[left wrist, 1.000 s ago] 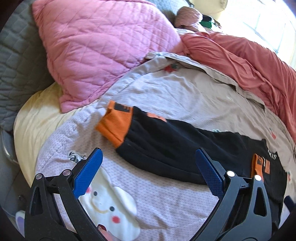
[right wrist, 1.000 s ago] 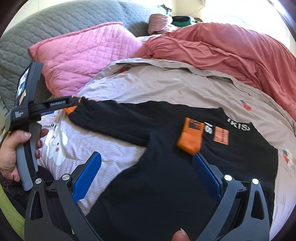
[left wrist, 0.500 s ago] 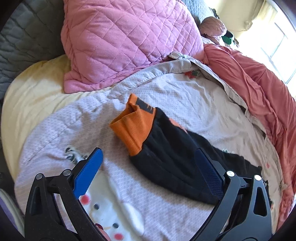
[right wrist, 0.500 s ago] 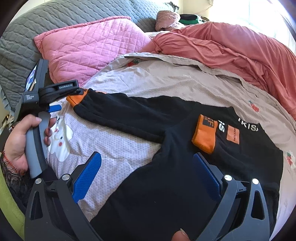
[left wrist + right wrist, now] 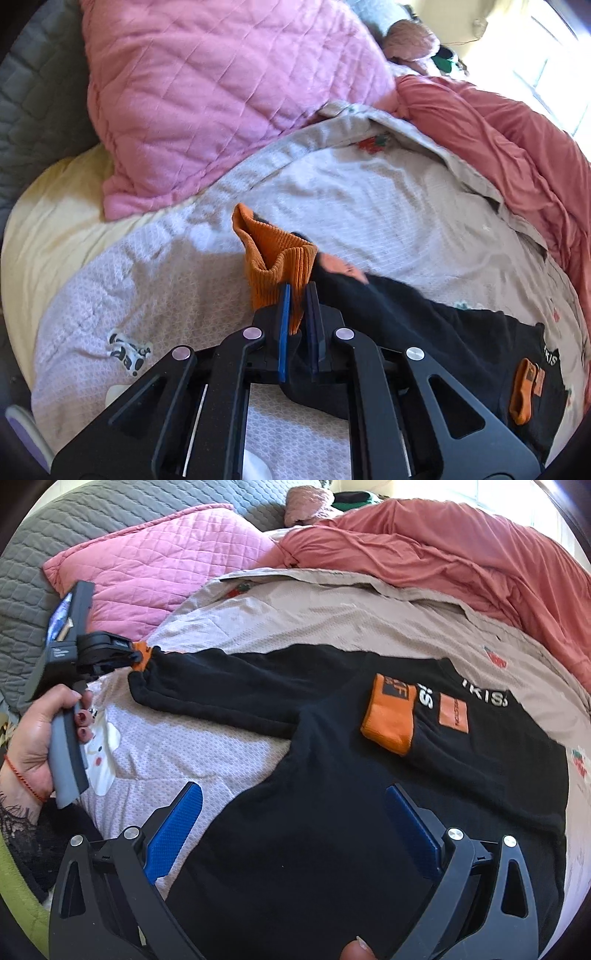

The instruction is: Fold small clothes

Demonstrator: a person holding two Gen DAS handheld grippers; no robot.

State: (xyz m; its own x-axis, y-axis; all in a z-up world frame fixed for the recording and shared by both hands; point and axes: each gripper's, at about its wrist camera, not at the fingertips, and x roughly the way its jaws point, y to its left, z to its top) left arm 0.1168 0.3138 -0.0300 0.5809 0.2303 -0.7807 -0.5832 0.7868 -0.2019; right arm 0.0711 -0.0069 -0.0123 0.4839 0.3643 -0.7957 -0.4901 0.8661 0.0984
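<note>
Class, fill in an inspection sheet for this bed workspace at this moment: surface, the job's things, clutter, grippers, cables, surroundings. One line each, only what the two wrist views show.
Surface: pale patterned bedspread, rumpled, with cartoon prints.
Job's things: black top lying flat; one sleeve stretched sideways, its orange cuff lifted; the other orange cuff folded onto the chest.
Clutter: pink quilted pillow, coral duvet bunched along the far side, small items beyond it too blurred to name.
Grippers: left gripper has just closed and is shut on the orange cuff; right gripper open above the top's body, pads clear of the cloth.
Cables: nothing seen.
Surroundings: grey quilted cover behind the pillow; bright window at the far side.
</note>
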